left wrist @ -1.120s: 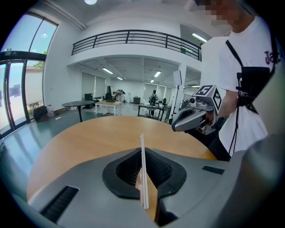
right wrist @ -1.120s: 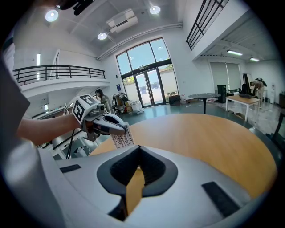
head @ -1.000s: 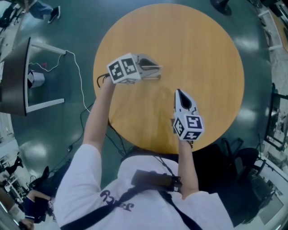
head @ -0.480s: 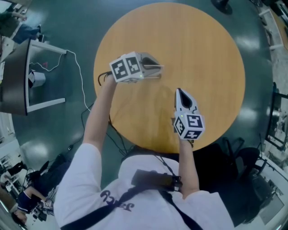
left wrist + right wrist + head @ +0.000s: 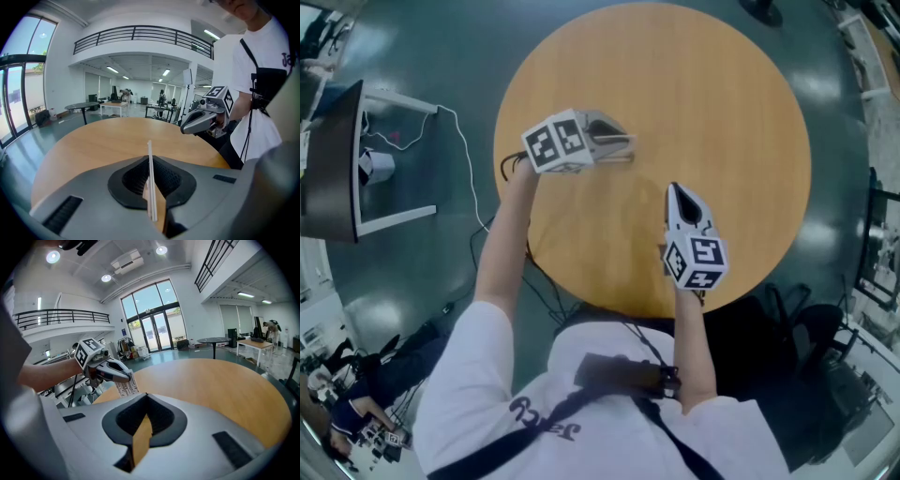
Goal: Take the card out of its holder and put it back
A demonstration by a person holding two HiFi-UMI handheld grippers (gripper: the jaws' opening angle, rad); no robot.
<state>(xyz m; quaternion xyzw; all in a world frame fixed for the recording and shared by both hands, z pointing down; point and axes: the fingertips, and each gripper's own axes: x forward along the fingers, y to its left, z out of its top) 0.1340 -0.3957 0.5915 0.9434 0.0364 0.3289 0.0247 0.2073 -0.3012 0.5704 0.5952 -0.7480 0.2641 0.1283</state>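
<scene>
Round table [image 5: 722,112] | left tool [image 5: 626,150] clamps card [image 5: 126,386] | right tool [image 5: 676,195] closed, empty

Round wood-top tbl [image 5: 731,112] on dark, seemingly glossy floor [image 5: 431,272].

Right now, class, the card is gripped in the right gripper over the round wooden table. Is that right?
No. The card is gripped in the left gripper, not the right, over the round wooden table. The right gripper view shows it hanging from the left gripper's closed jaws.
</scene>
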